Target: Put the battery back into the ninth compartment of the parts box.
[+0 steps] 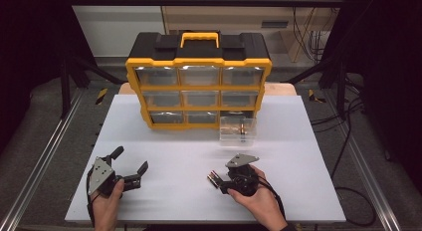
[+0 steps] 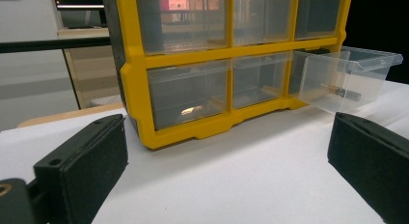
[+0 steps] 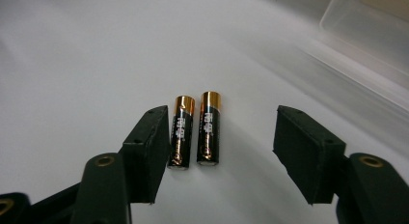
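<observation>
Batteries, two of them, are lying side by side on the white table, near its right front, right under the right gripper. In the right gripper view the left battery is sitting just beside the left jaw, perhaps touching it, and the right battery is lying parallel to it, with a wide gap between it and the right jaw. Both are pointing their gold ends away from the camera.

Going left to right across the high view: the left gripper is resting low over the near left of the table, its jaws spread wide with nothing between them. Far behind it, the yellow organizer is standing at the back of the table, three rows of clear drawers under a black top and yellow handle. At its lower right, one drawer is pulled out onto the table, holding a small dark item that is too blurred to name. Nearer, the right gripper is straddling the batteries, half spread and not pinching either one. Nothing is lying between the batteries and the pulled-out drawer.
</observation>
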Available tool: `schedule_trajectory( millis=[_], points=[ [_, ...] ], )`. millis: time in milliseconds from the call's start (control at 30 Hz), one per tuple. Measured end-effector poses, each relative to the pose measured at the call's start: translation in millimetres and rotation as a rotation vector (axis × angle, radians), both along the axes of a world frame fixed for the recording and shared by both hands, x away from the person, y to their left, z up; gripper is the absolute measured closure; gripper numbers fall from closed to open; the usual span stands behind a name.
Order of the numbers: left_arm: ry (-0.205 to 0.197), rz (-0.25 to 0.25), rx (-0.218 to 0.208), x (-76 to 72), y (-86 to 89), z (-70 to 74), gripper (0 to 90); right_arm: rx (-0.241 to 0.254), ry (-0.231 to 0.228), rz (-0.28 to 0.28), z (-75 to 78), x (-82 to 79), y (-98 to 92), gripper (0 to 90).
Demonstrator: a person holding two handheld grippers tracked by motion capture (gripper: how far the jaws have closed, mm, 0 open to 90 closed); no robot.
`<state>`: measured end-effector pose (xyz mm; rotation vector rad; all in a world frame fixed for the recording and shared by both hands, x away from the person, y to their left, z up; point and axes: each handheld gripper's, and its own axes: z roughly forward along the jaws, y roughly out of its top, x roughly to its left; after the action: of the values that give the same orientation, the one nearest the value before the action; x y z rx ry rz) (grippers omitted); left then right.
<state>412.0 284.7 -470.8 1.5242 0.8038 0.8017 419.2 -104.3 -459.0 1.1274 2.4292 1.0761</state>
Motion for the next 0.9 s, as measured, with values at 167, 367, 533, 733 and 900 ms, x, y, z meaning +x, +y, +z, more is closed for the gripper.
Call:
schedule_trajectory(
  millis=[167, 367, 533, 733, 900],
  points=[
    [0.0, 0.0, 0.0, -0.1, 0.0, 0.1, 0.1, 0.005, -0.008, -0.002, -1.1, 0.5, 3.4, 45.1],
    [0.0, 0.0, 0.0, 0.2, 0.1, -0.1, 0.2, 0.011, -0.007, -0.005, -1.9, 1.3, 4.9, 50.2],
    [0.001, 0.0, 0.001, 0.2, 0.0, -0.1, 0.2, 0.014, -0.007, -0.009, -3.0, 2.0, 5.6, 53.6],
    [0.002, 0.0, 0.003, 0.4, -0.1, -0.1, 0.2, 0.029, -0.005, -0.011, -3.3, 2.8, 6.1, 58.2],
    [0.003, -0.001, 0.003, 0.5, -0.3, -0.3, 0.2, 0.032, 0.005, -0.002, -5.6, 3.8, 6.0, 62.6]
  ],
)
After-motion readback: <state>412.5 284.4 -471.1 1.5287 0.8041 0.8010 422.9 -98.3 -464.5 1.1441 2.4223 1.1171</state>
